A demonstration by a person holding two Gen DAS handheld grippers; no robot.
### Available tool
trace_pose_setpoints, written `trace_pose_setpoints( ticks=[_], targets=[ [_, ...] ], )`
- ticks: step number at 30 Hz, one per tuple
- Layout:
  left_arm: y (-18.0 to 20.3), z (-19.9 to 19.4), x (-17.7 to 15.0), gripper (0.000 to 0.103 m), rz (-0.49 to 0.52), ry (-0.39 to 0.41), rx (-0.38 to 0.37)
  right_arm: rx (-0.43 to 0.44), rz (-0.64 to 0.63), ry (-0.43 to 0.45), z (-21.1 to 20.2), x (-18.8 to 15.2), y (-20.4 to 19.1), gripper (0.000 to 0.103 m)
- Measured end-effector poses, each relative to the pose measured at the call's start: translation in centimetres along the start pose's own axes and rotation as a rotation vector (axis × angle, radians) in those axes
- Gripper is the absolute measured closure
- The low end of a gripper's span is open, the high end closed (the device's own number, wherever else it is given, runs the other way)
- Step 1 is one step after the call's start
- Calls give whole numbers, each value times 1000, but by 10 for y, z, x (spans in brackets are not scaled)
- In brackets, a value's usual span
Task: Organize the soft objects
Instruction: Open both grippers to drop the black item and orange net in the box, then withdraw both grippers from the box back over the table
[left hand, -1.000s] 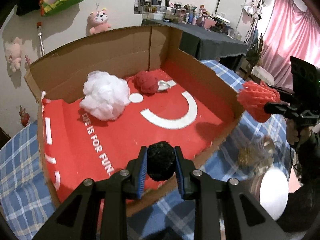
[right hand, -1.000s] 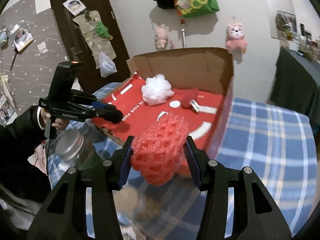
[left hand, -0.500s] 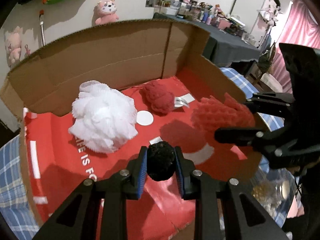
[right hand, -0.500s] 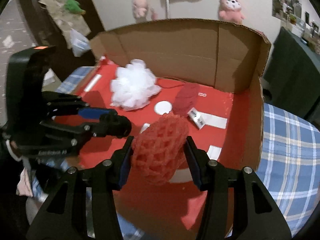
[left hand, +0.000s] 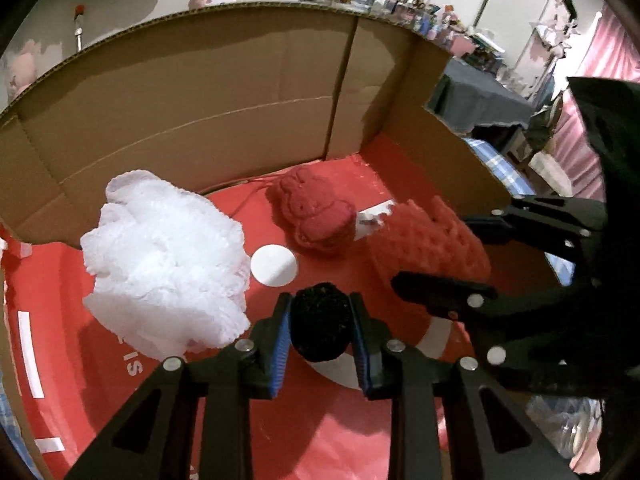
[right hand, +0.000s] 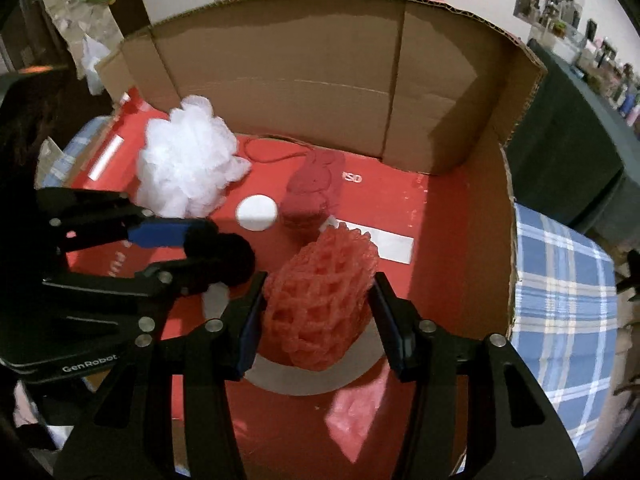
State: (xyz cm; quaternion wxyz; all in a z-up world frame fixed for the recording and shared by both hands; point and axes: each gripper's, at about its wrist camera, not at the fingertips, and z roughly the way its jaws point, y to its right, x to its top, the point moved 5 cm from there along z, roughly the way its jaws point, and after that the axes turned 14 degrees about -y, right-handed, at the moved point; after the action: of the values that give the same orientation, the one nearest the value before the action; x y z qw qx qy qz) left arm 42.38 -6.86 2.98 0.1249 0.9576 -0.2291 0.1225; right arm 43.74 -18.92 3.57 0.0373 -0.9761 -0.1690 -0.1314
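Note:
My left gripper (left hand: 320, 322) is shut on a black fuzzy ball (left hand: 320, 324) and hovers over the red floor of the cardboard box (left hand: 240, 88). My right gripper (right hand: 318, 312) is shut on a red foam net (right hand: 320, 300), also above the box floor, just right of the left one. In the right wrist view the left gripper (right hand: 204, 246) and its black ball (right hand: 224, 256) reach in from the left. Inside the box lie a white mesh puff (left hand: 164, 268) and a dark red plush (left hand: 316, 216) with a cord.
The box (right hand: 304, 52) has tall brown walls at the back and right. It stands on a blue checked cloth (right hand: 560, 300). A white round sticker (left hand: 274, 265) and white print mark the red floor. A dark table (left hand: 484, 100) with clutter stands behind.
Both grippers have moved forward and down from outside the front edge to over the box floor, still holding their objects. They have also come close together.

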Motion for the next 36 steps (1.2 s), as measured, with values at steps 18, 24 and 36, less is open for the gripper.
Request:
trace_pose_setpoints(
  ticks=[18,24,36],
  targets=[
    [-7,-4,-8,44,-14,17,53,-122,-101,-7,5,-8,-14,47],
    [-4,-19,-13,34,-14,51,52,-152,-96,10,-5,-12,-14,37],
    [5,-97,-54,6,-43,211,76,-129,-34,166,-94,-54,-23,31]
  ],
)
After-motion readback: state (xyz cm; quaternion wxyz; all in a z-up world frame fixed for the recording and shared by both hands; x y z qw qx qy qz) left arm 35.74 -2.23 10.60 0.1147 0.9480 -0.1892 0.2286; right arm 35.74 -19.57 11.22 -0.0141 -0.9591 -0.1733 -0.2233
